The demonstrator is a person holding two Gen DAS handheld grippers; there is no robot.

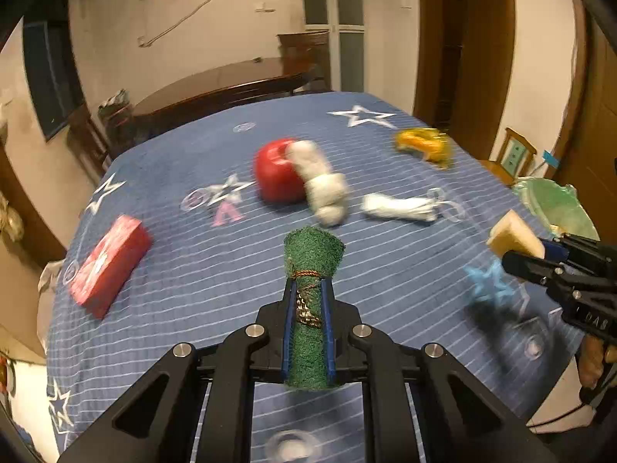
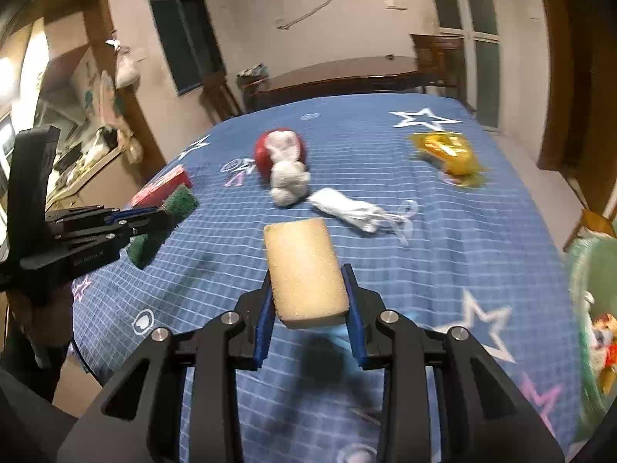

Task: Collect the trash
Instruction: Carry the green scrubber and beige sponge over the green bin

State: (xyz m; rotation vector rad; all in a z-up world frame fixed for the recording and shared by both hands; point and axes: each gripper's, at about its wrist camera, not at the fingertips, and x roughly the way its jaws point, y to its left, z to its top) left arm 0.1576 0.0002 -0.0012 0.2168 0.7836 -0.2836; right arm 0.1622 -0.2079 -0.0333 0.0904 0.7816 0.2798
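The left claw (image 1: 308, 289) is clenched on a rolled piece of green turf mat (image 1: 311, 308) bound with a thin cord, its blue-lined fingers (image 1: 287, 324) pressing the roll from both sides; the roll sticks out past the fingertips and hangs above the blue cloth. The right claw (image 2: 308, 281) grips a yellow sponge block (image 2: 304, 270) between its own blue pads (image 2: 356, 328), also held clear above the cloth. From the left wrist view the right claw appears at the right edge with the sponge at its tip; from the right wrist view the left claw shows at the left edge with the green roll.

The surface is a counter covered by a blue striped cloth (image 1: 216, 270) printed with white stars. On it, toward the middle and farther off, a red round thing (image 1: 275, 175) lies with a white wad (image 1: 320, 185) resting against its near right side. Just right of that wad, a little apart, lies a crumpled white tissue-like strip (image 1: 401, 206) with clear plastic at its right end. Far right, near the cloth's edge, sits a crinkled yellow-orange wrapper (image 1: 424, 144). At the left, near the edge, lies a red box (image 1: 110, 266) with white print. At the right beyond the counter's edge is a green-lined bin (image 2: 590, 308) with some colourful scraps in it; motion blur hides what they are.

A dark wooden table (image 2: 347, 73) stands beyond the far end.
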